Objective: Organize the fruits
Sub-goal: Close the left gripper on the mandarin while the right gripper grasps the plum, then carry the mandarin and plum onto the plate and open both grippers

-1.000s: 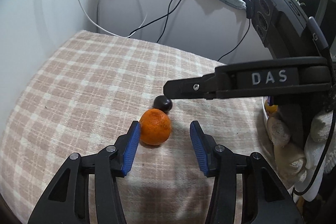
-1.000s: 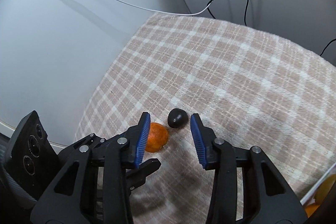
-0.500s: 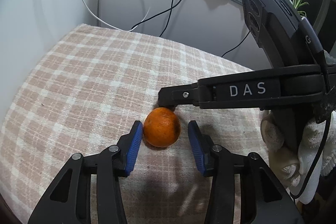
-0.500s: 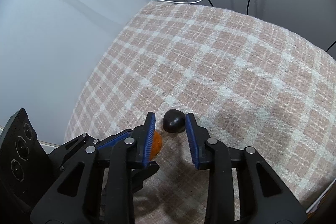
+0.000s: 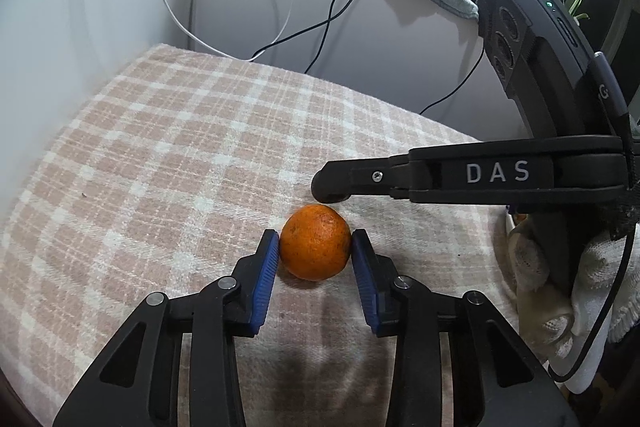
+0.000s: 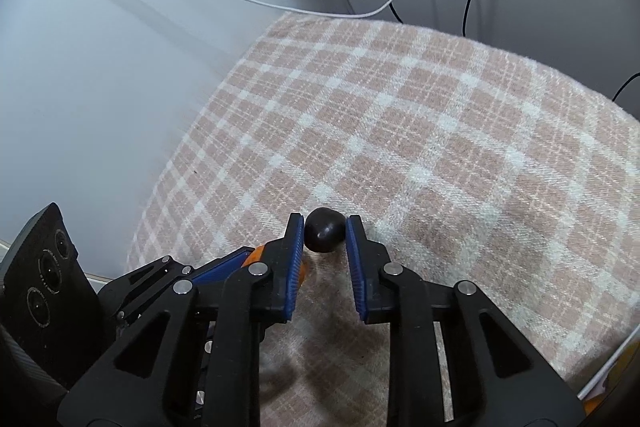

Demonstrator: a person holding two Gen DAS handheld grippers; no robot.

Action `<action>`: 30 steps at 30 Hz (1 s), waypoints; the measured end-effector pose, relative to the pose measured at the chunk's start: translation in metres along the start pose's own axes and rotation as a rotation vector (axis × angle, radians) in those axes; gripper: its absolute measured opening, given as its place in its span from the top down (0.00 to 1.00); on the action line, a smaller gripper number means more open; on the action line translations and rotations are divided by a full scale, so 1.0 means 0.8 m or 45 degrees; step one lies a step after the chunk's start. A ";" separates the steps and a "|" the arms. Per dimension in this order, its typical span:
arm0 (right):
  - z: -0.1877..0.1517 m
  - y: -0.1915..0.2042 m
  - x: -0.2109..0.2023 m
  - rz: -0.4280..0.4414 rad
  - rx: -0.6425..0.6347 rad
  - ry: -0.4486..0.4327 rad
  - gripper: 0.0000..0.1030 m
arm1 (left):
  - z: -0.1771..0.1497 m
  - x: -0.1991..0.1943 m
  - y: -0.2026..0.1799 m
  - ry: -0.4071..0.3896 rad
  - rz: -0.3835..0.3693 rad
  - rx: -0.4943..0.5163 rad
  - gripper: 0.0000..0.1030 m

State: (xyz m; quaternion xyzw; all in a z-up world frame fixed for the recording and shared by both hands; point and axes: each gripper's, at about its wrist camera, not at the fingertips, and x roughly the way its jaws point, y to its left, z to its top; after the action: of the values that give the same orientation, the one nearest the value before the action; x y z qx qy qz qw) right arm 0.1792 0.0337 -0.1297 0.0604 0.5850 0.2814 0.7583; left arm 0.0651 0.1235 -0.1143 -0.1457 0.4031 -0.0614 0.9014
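On the checked cloth over the desk, your left gripper has just been closing and now pinches the orange; your right gripper has closed its jaws on the small dark fruit. Both fruits rest on the cloth, gripped but unlifted, so nearly all the sorting remains.

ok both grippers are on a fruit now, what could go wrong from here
The left gripper has just been closing on the orange with only its pad tips, so the round fruit might squirt forward. The right gripper, shut on the small dark fruit, sits right beside it, so lifting together could make them collide.
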 end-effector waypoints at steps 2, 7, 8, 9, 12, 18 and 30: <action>-0.001 0.001 -0.008 0.003 -0.004 -0.015 0.78 | 0.001 -0.003 -0.003 -0.008 -0.006 0.004 0.65; -0.008 0.002 -0.032 -0.003 -0.013 -0.065 0.78 | 0.003 -0.012 -0.017 -0.029 -0.034 0.018 0.66; -0.011 0.001 -0.039 -0.003 -0.012 -0.077 0.78 | 0.003 -0.013 -0.020 -0.032 -0.039 0.022 0.66; -0.013 -0.001 -0.045 -0.003 -0.011 -0.086 0.78 | 0.003 -0.015 -0.025 -0.036 -0.045 0.028 0.66; -0.021 -0.005 -0.065 -0.012 -0.012 -0.119 0.78 | 0.004 -0.018 -0.039 -0.043 -0.067 0.046 0.66; -0.040 -0.021 -0.110 -0.045 -0.003 -0.193 0.78 | 0.004 -0.023 -0.072 -0.053 -0.119 0.091 0.66; -0.085 -0.080 -0.192 -0.149 0.071 -0.306 0.78 | -0.002 -0.022 -0.148 -0.039 -0.247 0.195 0.66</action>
State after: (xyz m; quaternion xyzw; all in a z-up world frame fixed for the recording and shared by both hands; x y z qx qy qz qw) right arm 0.1152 -0.1125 -0.0470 0.0805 0.5001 0.2112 0.8360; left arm 0.0531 0.0148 -0.0662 -0.1157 0.3676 -0.1767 0.9057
